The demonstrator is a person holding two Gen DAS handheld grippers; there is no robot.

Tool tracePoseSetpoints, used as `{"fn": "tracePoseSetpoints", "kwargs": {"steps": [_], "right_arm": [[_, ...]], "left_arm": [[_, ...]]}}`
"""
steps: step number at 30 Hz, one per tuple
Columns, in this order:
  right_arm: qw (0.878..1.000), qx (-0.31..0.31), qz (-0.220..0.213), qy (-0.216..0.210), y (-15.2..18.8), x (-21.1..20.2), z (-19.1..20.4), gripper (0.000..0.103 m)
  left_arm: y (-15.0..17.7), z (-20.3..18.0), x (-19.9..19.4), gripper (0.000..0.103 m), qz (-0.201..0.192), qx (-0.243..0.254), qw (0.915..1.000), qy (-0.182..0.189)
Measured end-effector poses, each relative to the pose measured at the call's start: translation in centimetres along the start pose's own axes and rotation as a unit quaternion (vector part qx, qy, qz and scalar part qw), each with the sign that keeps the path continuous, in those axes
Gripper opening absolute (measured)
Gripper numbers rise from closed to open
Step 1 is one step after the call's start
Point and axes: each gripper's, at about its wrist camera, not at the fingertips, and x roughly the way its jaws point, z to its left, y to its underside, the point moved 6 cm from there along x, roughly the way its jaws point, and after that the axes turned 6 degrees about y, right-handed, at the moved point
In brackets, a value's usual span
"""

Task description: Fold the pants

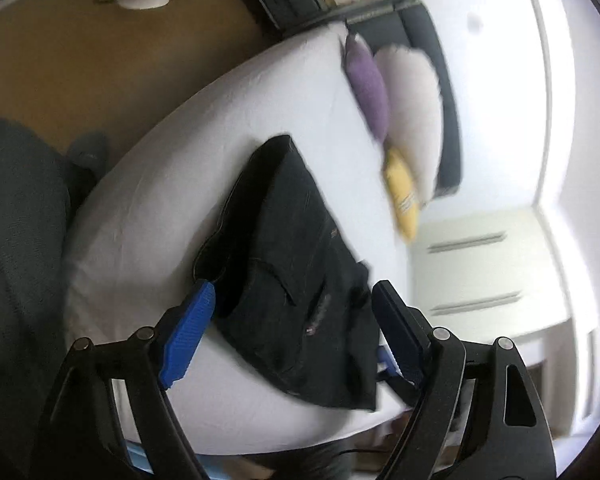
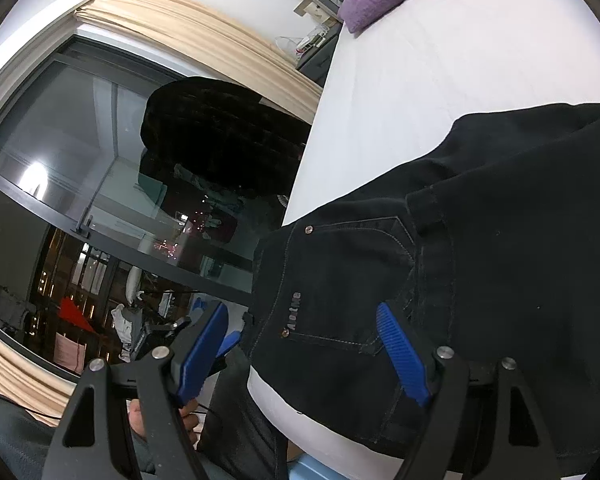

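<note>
Black jeans point(image 1: 296, 272) lie folded in a compact pile on the white bed point(image 1: 204, 140), near its corner. My left gripper point(image 1: 292, 300) is open and empty, its blue fingers either side of the near end of the pile, just above it. In the right wrist view the jeans point(image 2: 480, 220) show a back pocket and rivets and hang slightly over the bed edge point(image 2: 380, 92). My right gripper point(image 2: 302, 316) is open and empty, close over the pocket end. Part of the other gripper point(image 1: 388, 360) shows beyond the pile in the left wrist view.
A purple cushion point(image 1: 366, 84), a white pillow point(image 1: 412, 104) and a yellow cushion point(image 1: 400, 196) lie at the head of the bed. White drawers point(image 1: 480, 272) stand beside it. A dark window point(image 2: 80, 200) with beige curtains point(image 2: 196, 28) and a black chair back point(image 2: 220, 136) are at the left.
</note>
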Motion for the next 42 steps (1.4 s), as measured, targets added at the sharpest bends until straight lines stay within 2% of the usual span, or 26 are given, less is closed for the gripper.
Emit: {"fn": "tracePoseSetpoints", "kwargs": {"steps": [3,6,12,14,16,18,19,21,25,27,30,31,32,33,35,39,40,42], "right_arm": [[1.000,-0.001,0.002,0.003,0.1,0.1,0.1,0.080],[1.000,-0.001,0.006,0.002,0.3,0.2,0.3,0.080],[1.000,-0.006,0.012,0.003,0.4,0.7,0.6,0.080],[1.000,-0.008,0.014,0.002,0.4,0.9,0.6,0.080],[1.000,-0.014,0.017,0.001,0.1,0.9,0.9,0.080],[1.000,-0.021,0.023,-0.001,-0.2,1.2,1.3,0.080],[0.999,-0.026,0.029,0.002,-0.4,1.5,1.4,0.080],[0.998,-0.041,0.044,0.011,-0.8,2.3,1.7,0.080],[0.994,-0.053,0.083,0.040,-1.6,3.5,0.8,0.080],[0.994,-0.048,0.090,0.042,-2.3,3.5,-0.1,0.079],[0.994,-0.008,0.101,0.027,-3.3,3.5,-2.3,0.079],[0.992,0.005,0.115,0.044,-3.1,4.1,-3.5,0.079],[0.987,0.013,0.135,0.084,-2.7,5.0,-5.1,0.079],[0.984,0.015,0.145,0.098,-2.2,5.9,-6.5,0.075],[0.989,0.008,0.122,0.085,-2.2,5.8,-6.6,0.076],[0.989,-0.002,0.113,0.100,-2.1,5.3,-5.6,0.076],[0.989,0.010,0.110,0.094,-2.3,4.8,-5.4,0.076],[0.994,0.033,0.090,0.052,-3.1,3.2,-4.7,0.076]], "left_arm": [[-0.6,0.8,-0.5,0.080,-0.007,-0.005,0.9999,-0.010],[-0.3,1.7,0.0,0.080,0.008,-0.023,0.9996,-0.016],[-0.3,3.2,3.2,0.078,0.027,-0.033,0.9990,-0.009],[-0.9,3.4,3.7,0.069,0.022,-0.051,0.9985,0.000],[-0.8,3.6,4.3,0.037,0.041,-0.063,0.9972,0.006],[-0.2,3.6,5.4,0.025,0.052,-0.065,0.9965,0.000],[-0.2,3.3,5.6,0.020,0.054,-0.057,0.9969,-0.003],[-0.2,2.4,5.8,0.016,0.051,-0.041,0.9978,-0.006],[-0.5,-0.3,5.6,0.013,0.044,0.000,0.9990,-0.001],[-0.4,-1.9,5.3,0.013,0.041,0.025,0.9988,-0.003],[-0.1,-4.4,5.2,0.013,0.039,0.072,0.9965,-0.013],[0.2,-5.2,5.2,0.013,0.039,0.087,0.9953,-0.017],[0.5,-6.3,5.4,0.013,0.040,0.105,0.9935,-0.019],[0.7,-7.5,5.6,0.013,0.041,0.124,0.9912,-0.019],[1.3,-9.7,6.1,0.013,0.041,0.165,0.9851,-0.026],[2.4,-12.8,8.1,0.013,0.049,0.214,0.9750,-0.035],[2.6,-13.5,8.4,0.013,0.050,0.222,0.9731,-0.035],[3.0,-15.1,9.6,0.013,0.056,0.239,0.9689,-0.034]]}}
